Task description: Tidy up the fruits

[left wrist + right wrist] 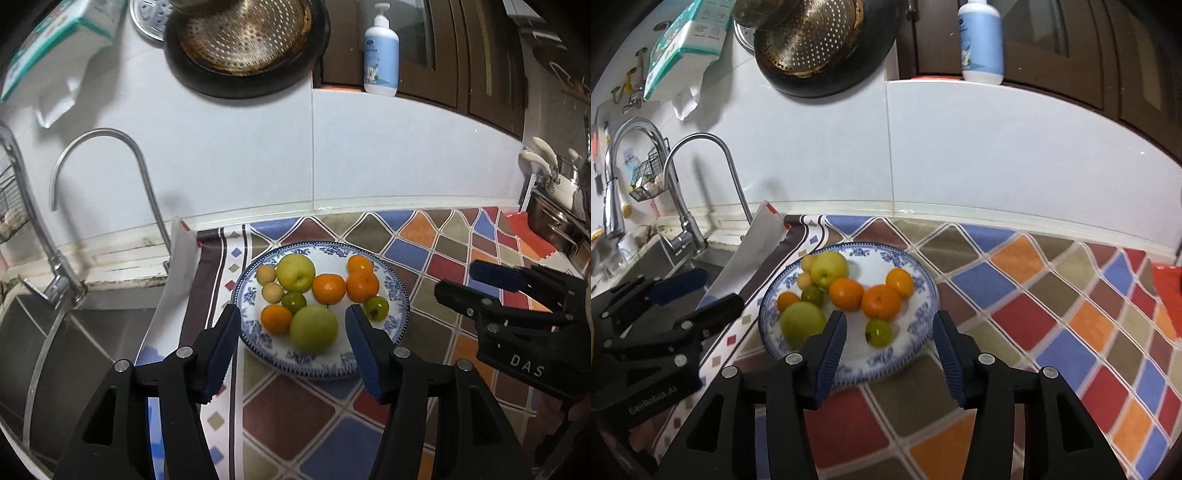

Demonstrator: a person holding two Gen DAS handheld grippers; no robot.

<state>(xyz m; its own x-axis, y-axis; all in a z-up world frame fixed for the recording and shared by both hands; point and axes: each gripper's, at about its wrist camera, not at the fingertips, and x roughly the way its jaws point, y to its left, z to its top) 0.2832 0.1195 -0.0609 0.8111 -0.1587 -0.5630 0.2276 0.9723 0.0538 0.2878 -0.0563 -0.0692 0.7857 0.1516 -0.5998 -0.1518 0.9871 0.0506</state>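
Note:
A blue-and-white plate [400,295] [923,284] sits on the patterned counter and holds several fruits: two green apples [314,329] [802,320], several oranges [328,288] [881,302], small green fruits [376,308] [879,332] and two small yellow fruits [272,292]. My left gripper [293,325] is open, just in front of the plate, its jaws either side of the near apple. My right gripper [889,330] is open over the plate's near edge, around a small green fruit. Each gripper shows in the other's view: the right [480,280] and the left [698,291].
A sink [74,332] with a curved tap [110,147] lies to the left. A white board [753,243] leans at the sink's edge. A pan and strainer [243,40] hang on the wall, with a soap bottle [381,55] on a ledge. Pots [554,218] stand far right.

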